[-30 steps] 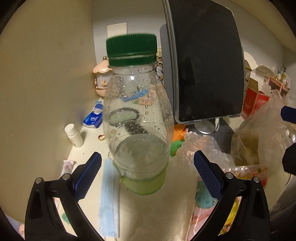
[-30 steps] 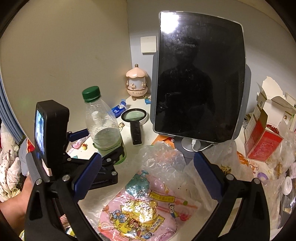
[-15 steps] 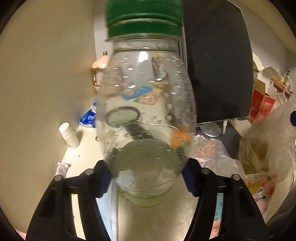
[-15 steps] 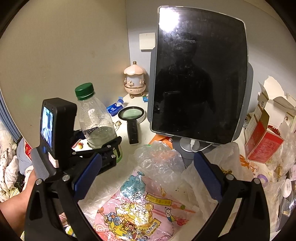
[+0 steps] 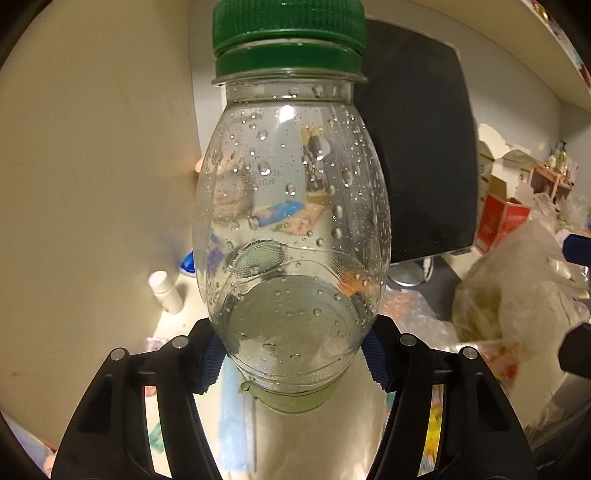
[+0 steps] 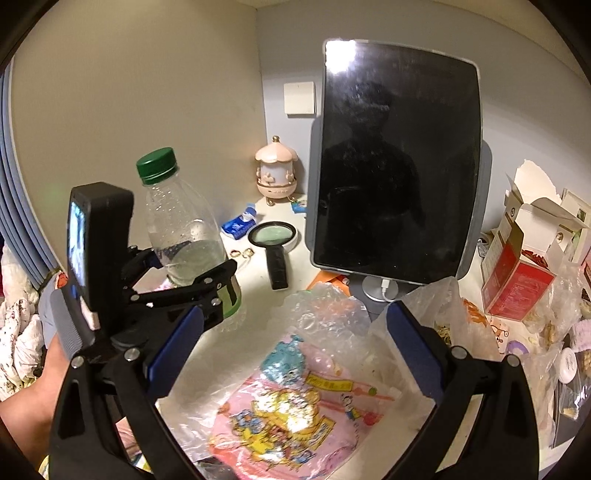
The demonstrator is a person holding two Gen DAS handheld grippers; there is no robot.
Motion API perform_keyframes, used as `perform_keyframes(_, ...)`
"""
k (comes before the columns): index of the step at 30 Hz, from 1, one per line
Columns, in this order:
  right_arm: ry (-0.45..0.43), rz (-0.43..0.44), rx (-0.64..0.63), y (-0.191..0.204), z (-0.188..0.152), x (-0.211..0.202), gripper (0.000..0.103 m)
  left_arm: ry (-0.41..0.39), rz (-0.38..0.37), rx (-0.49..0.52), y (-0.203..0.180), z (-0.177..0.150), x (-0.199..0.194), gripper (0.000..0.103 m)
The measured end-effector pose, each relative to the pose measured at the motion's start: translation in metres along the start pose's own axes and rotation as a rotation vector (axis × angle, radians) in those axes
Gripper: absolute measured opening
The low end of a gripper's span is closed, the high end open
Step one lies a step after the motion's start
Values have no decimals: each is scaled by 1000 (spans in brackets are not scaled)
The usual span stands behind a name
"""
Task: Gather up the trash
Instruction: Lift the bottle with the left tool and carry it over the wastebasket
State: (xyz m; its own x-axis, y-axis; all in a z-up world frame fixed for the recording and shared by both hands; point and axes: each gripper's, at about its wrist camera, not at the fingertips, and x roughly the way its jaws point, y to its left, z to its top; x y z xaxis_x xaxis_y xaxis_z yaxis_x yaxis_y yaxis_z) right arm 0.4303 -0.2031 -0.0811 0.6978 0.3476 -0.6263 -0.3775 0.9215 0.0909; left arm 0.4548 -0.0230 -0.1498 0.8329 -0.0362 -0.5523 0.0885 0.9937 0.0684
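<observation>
Left wrist view: plastic bottle (image 5: 291, 229) upright, filling the frame from 12 to 6 o'clock; green cap (image 5: 289, 35) on, droplets inside, a little clear liquid in the lower part.
Left gripper (image 5: 291, 354): blue pads (image 5: 210, 363) pressed against the bottle's lower body from 9 and 3 o'clock; pinching the bottle.
Bottle base: green band at 6 o'clock looks to rest on, or just above, the desk (image 5: 317, 435); contact cannot be told.
At 8 o'clock of the bottle: small white vial (image 5: 166, 291) on the desk, apart from it.
At 2 to 3 o'clock: dark tablet screen (image 5: 417, 155), red box (image 5: 500, 225), crumpled clear bag (image 5: 517, 288).
Right wrist view, 9 o'clock: left gripper (image 6: 192, 273) clamped on the plastic bottle (image 6: 181, 229) near the wall.
Centre, 12 o'clock: magnifying glass (image 6: 275, 247) flat on the desk, beside the tablet screen (image 6: 399, 158) on its stand.
Right gripper (image 6: 291, 354): fingers spread wide, holding nothing, poised over the plastic bags (image 6: 295, 380) at 6 o'clock.
Step in hand: bottle secured, judged as pick-up of one piece of trash.
Next move: lift clear, carry toward 3 o'clock to the bags, keeping upright because of the liquid; right gripper likely needed to hold a bag mouth apart.
</observation>
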Motion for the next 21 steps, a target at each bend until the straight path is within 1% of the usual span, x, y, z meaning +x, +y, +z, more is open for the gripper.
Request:
perform_keyframes(4, -8, 9, 7, 14, -6, -18, 97, 2, 4, 14, 1, -10, -29, 60)
perform_keyframes(9, -5, 17, -17, 43, -23, -42, 97, 14, 4, 20, 4, -29, -65, 60)
perform_keyframes(15, 10, 18, -34, 76, -50, -69, 97, 35, 7, 18, 12, -60, -112, 60)
perform_keyframes(21, 24, 17, -52, 115, -75, -92, 97, 52, 13, 1, 30, -93, -157, 60)
